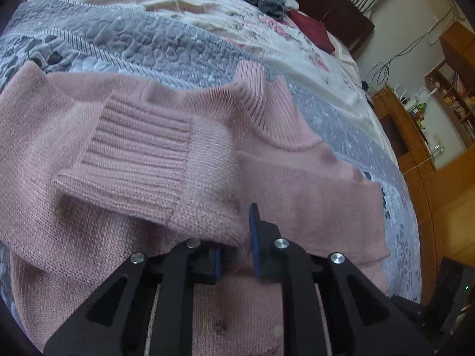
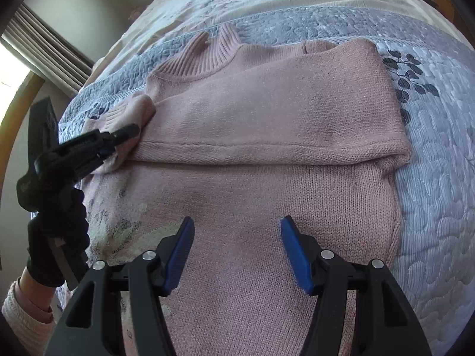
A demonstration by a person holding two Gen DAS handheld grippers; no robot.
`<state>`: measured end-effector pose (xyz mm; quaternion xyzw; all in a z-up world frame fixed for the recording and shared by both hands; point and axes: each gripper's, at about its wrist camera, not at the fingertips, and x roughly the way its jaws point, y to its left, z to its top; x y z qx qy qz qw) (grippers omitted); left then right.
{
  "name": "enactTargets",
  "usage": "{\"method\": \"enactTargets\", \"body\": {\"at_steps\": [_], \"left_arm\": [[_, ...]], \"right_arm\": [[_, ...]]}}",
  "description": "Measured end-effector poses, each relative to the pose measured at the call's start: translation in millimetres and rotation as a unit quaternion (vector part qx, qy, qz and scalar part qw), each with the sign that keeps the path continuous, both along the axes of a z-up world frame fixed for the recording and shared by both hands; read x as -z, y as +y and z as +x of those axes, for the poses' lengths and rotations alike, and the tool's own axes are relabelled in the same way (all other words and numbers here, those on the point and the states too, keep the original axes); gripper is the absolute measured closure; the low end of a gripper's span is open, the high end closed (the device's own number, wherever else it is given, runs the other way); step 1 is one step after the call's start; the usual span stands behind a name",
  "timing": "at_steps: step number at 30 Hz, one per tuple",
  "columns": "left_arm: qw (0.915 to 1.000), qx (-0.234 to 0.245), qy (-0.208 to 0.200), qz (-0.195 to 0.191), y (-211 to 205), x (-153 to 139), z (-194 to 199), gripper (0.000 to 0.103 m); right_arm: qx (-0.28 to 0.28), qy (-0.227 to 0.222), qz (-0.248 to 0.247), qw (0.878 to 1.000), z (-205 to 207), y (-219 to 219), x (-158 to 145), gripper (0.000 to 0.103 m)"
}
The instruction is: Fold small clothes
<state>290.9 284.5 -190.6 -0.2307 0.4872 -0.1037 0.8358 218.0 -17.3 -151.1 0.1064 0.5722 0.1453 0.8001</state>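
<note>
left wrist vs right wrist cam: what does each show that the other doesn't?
Left wrist only: the ribbed cuff close up, a dark red cushion, wooden shelves.

Right wrist only: the window blinds, the gloved hand holding the left gripper, and the right gripper, jaws open over the sweater's lower half.

Both: the pink sweater, sleeves folded across, on the grey quilt.

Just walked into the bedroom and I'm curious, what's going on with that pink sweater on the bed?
A person is folding a pink sweater on a bed with two handheld grippers. The left gripper is shut on the left sleeve, whose ribbed cuff lies across the chest. The other sleeve is already folded across the body. The right gripper hovers open over the lower part, touching nothing.
</note>
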Motion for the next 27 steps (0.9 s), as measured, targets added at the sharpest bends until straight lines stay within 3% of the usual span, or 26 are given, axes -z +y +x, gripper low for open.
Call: {"method": "enactTargets", "body": {"at_steps": [3,5,8,13,17,22,27], "left_arm": [[0.9996,0.025,0.009,-0.011,3,5,-12,0.086],[0.9987,0.046,0.002,-0.021,12,-4,-25,0.084],[0.9985,0.034,-0.024,-0.035,45,-28,-47,0.081],[0.9952,-0.047,-0.059,0.062,115,-63,-47,0.079],[0.9918,-0.078,-0.024,0.099,149,-53,-27,0.079],[0.9909,-0.065,0.03,0.115,162,-14,-20,0.079],[0.9938,-0.083,0.025,0.069,175,-5,-23,0.079]], "right_arm": [[0.001,0.002,-0.001,1.0,1,2,-2,0.042],[-0.003,0.002,-0.004,1.0,2,5,-6,0.042],[-0.014,-0.004,-0.005,1.0,11,13,-17,0.042],[-0.027,0.008,0.035,0.999,43,45,-32,0.042],[-0.046,0.017,0.04,0.998,71,89,-34,0.042],[-0.066,0.039,0.042,0.996,95,129,-22,0.042],[-0.071,0.065,0.052,0.994,109,152,-3,0.042]]}}
